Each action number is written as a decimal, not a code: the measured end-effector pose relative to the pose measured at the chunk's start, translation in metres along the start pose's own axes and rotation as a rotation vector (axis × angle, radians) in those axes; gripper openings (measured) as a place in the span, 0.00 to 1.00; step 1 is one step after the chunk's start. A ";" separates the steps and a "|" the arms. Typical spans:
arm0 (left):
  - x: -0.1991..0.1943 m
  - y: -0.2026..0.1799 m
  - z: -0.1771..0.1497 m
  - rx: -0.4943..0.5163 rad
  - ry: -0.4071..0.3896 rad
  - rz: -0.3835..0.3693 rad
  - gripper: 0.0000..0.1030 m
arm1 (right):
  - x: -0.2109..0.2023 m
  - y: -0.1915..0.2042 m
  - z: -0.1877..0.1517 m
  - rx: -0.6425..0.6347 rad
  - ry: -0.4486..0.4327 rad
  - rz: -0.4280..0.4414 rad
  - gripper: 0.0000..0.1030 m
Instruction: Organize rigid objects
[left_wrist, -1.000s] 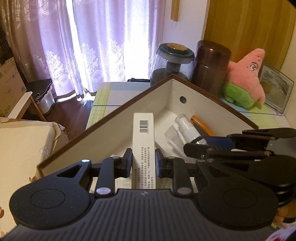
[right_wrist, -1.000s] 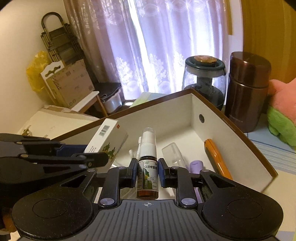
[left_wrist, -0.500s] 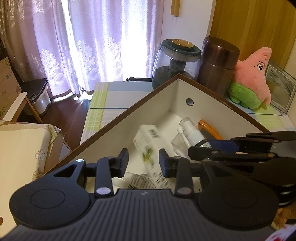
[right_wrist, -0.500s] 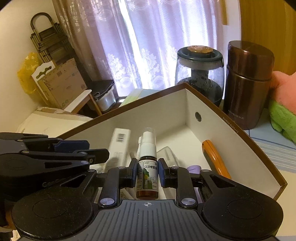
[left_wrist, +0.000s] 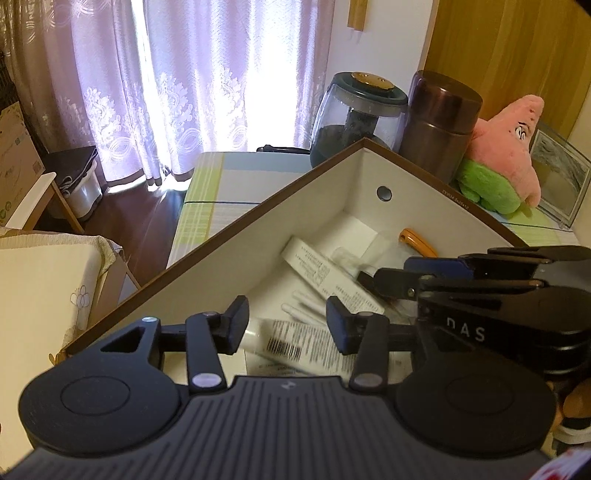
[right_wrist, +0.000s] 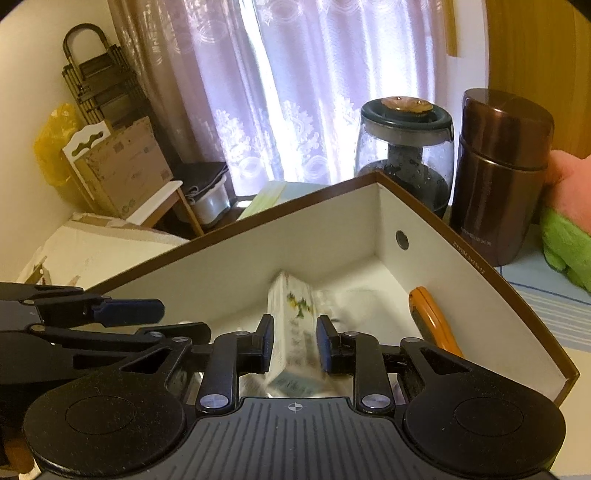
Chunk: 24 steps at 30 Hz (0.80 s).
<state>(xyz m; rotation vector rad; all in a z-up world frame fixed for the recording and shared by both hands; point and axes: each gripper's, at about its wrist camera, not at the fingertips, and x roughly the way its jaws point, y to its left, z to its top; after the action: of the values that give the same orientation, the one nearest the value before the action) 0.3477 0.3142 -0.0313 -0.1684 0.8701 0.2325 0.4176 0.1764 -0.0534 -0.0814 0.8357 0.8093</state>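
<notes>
A brown-rimmed white box (left_wrist: 306, 195) stands on the table and holds several small things. My left gripper (left_wrist: 287, 322) is open and empty above its near corner. The long white carton (left_wrist: 325, 273) lies flat inside, also showing in the right wrist view (right_wrist: 295, 325). My right gripper (right_wrist: 294, 343) is open over the box, and the spray bottle is out of its jaws. A blurred clear bottle (right_wrist: 332, 302) lies beyond the carton. An orange-handled tool (right_wrist: 432, 321) leans along the right wall, also showing in the left wrist view (left_wrist: 419, 242).
A glass jar with dark lid (left_wrist: 356, 122) and a brown canister (left_wrist: 439, 125) stand behind the box. A pink and green plush (left_wrist: 506, 162) sits at the right. A tube with a barcode (left_wrist: 295, 343) and white sticks (left_wrist: 306, 306) lie in the box.
My left gripper let go of the white carton, which fell flat into the box. My right gripper opened and released the spray bottle into the box.
</notes>
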 end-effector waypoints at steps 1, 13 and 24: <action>-0.001 0.000 -0.001 -0.001 0.000 -0.001 0.41 | 0.000 0.000 -0.001 -0.001 0.002 -0.001 0.27; -0.014 -0.004 -0.008 -0.004 -0.011 -0.013 0.46 | -0.016 -0.003 -0.008 0.013 0.002 -0.018 0.39; -0.039 -0.010 -0.018 -0.008 -0.045 -0.045 0.51 | -0.043 -0.001 -0.017 0.034 -0.025 -0.033 0.47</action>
<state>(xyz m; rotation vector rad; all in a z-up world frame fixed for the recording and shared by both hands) 0.3127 0.2954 -0.0127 -0.1893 0.8196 0.1971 0.3907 0.1429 -0.0357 -0.0553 0.8226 0.7637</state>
